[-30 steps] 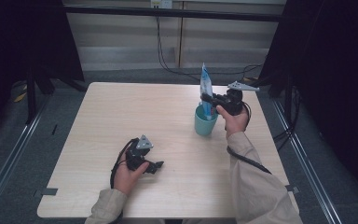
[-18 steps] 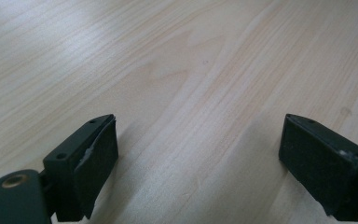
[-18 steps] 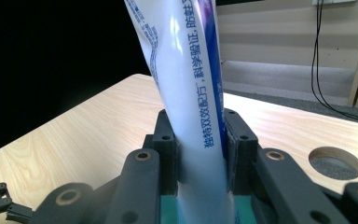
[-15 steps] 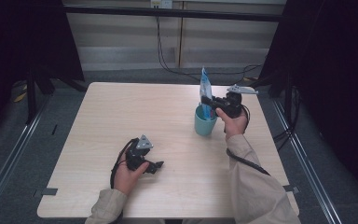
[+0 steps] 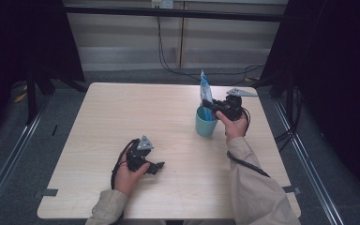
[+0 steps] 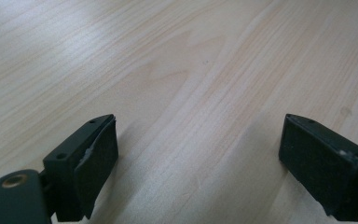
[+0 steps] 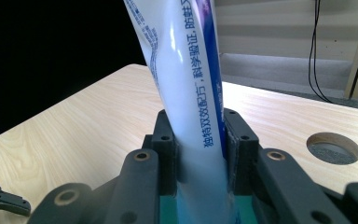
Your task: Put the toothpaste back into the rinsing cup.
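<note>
A white and blue toothpaste tube [image 5: 205, 95] stands upright with its lower end inside a teal cup [image 5: 205, 124] at the right middle of the table. My right gripper [image 5: 214, 106] is shut on the tube just above the cup's rim. In the right gripper view the tube [image 7: 186, 79] rises between the two closed jaws, with the right gripper [image 7: 198, 140] clamping its lower part and the teal cup [image 7: 168, 210] just below. My left gripper [image 5: 157, 166] rests low over the table's near left part, open. The left gripper [image 6: 198, 163] has bare wood between its jaws.
The light wood table [image 5: 122, 117] has a round cable hole [image 7: 333, 147] near one edge. Black curtains stand on both sides, and cables hang against the wall behind. Grey floor surrounds the table.
</note>
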`<state>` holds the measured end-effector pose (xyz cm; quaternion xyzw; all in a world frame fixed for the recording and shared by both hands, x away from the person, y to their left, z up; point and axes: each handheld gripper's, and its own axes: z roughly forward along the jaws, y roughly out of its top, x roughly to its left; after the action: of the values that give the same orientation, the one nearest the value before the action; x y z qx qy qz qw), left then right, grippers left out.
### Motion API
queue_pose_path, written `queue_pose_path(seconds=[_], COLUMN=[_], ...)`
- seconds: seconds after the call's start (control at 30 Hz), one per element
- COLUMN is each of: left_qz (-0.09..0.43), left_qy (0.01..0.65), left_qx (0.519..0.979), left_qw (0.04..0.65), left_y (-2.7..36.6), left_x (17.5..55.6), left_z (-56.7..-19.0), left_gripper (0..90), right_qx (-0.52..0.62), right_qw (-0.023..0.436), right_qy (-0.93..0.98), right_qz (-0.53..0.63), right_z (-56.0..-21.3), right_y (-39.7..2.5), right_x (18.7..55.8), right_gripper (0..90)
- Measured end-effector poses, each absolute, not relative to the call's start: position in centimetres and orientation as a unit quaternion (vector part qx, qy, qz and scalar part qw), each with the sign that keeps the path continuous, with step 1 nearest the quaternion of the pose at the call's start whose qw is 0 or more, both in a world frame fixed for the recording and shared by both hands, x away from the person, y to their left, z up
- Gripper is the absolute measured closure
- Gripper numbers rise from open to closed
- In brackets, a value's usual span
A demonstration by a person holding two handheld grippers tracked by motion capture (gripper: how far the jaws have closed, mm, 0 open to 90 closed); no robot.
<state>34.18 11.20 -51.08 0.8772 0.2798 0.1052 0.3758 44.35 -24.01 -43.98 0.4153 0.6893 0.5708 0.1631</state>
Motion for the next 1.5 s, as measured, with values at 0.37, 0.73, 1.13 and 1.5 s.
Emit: queue_pose_path(seconds=[0.37,0.73,1.13,1.5], left_qz=[0.105,0.105,0.105,0.105], left_qy=[0.28,0.279,0.279,0.279], left_qx=[0.877,0.877,0.877,0.877], left_qw=[0.376,0.376,0.376,0.376], left_y=[11.2,11.2,11.2,11.2], left_x=[34.2,34.2,34.2,34.2], left_z=[-51.1,-51.1,-51.1,-51.1], left_gripper=[11.4,11.4,11.4,11.4], right_qx=[0.417,0.418,0.413,0.417], right_qw=[0.162,0.162,0.16,0.164], right_qy=[0.697,0.7,0.713,0.714], right_qz=[0.561,0.556,0.543,0.538], right_z=[-44.4,-44.7,-45.0,-45.3], right_y=[-23.7,-23.7,-23.3,-23.6], right_x=[44.3,44.2,44.2,44.0], right_gripper=[69.6,69.2,68.9,67.6])
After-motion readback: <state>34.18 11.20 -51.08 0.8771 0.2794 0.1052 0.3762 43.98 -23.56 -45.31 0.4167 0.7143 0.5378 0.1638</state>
